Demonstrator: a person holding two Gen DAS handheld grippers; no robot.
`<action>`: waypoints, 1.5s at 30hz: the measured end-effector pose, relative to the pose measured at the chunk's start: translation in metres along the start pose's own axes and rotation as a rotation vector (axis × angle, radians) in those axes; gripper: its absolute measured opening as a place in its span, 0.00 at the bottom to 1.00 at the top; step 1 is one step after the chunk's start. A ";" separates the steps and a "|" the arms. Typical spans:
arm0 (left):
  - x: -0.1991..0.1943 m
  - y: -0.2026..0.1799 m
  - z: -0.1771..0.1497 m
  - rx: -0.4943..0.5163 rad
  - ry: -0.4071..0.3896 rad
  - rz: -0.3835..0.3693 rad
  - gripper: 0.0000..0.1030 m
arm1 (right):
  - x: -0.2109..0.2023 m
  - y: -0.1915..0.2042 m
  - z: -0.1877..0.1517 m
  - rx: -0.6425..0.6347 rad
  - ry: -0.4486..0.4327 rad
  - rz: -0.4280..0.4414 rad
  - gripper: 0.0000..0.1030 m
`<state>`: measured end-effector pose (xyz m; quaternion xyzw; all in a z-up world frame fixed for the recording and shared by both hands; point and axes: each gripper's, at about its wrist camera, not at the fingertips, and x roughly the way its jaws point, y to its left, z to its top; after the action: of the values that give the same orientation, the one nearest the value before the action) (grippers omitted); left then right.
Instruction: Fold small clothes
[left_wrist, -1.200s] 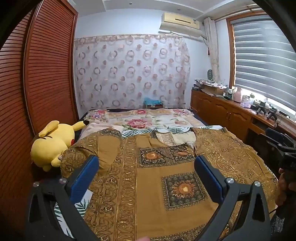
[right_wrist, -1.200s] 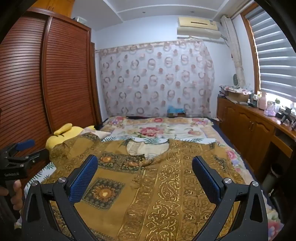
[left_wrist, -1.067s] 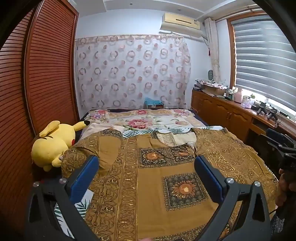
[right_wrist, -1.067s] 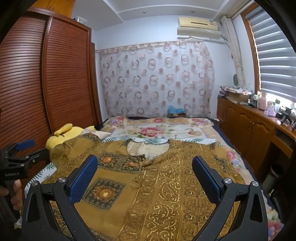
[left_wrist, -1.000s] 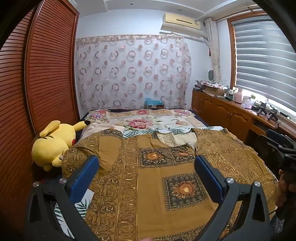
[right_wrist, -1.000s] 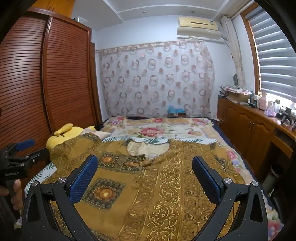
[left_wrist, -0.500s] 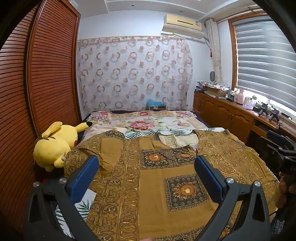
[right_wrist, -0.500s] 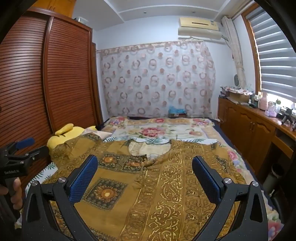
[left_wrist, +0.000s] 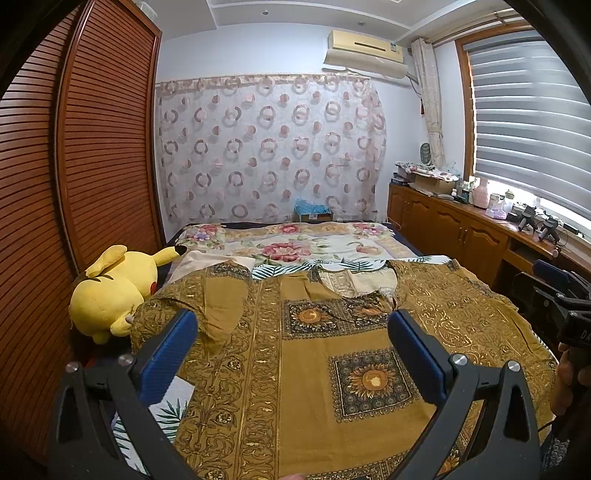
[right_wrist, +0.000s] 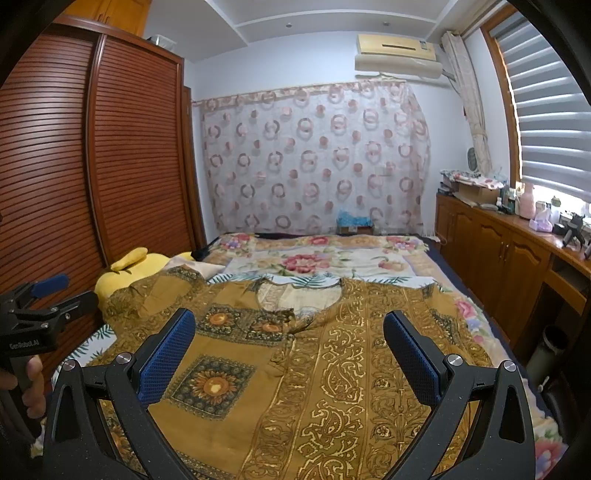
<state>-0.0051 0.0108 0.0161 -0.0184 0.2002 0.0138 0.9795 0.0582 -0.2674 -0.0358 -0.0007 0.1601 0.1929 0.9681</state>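
Observation:
A mustard-gold patterned garment (left_wrist: 306, 354) (right_wrist: 332, 354) lies spread flat over the bed, its neckline toward the far end and a sleeve out to each side. My left gripper (left_wrist: 291, 332) hovers above its near part, open, nothing between the blue pads. My right gripper (right_wrist: 288, 332) likewise hangs open over the garment's lower half, holding nothing. Each gripper shows at the edge of the other view: the right one (left_wrist: 557, 295) held by a hand at the far right, the left one (right_wrist: 33, 314) held by a hand at the far left.
A yellow plush toy (left_wrist: 110, 291) lies at the bed's left edge against the brown slatted wardrobe (left_wrist: 92, 147). A floral bedsheet (left_wrist: 295, 247) covers the far half of the bed. Wooden cabinets (right_wrist: 509, 258) with small items run along the right wall under the window.
Both views have shifted slightly, as if the grippers rose a little. Both grippers stay open and the garment has not moved.

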 end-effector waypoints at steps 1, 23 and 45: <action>-0.001 0.001 0.001 0.000 0.000 0.000 1.00 | 0.000 0.000 0.000 0.000 0.000 -0.001 1.00; -0.002 0.000 0.001 0.005 -0.005 0.003 1.00 | -0.001 0.002 0.001 0.001 -0.001 -0.001 1.00; -0.005 0.000 0.005 0.005 -0.006 0.002 1.00 | -0.001 0.000 0.001 0.001 -0.002 0.000 1.00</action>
<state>-0.0077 0.0112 0.0226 -0.0159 0.1973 0.0142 0.9801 0.0579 -0.2681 -0.0343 0.0001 0.1590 0.1930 0.9682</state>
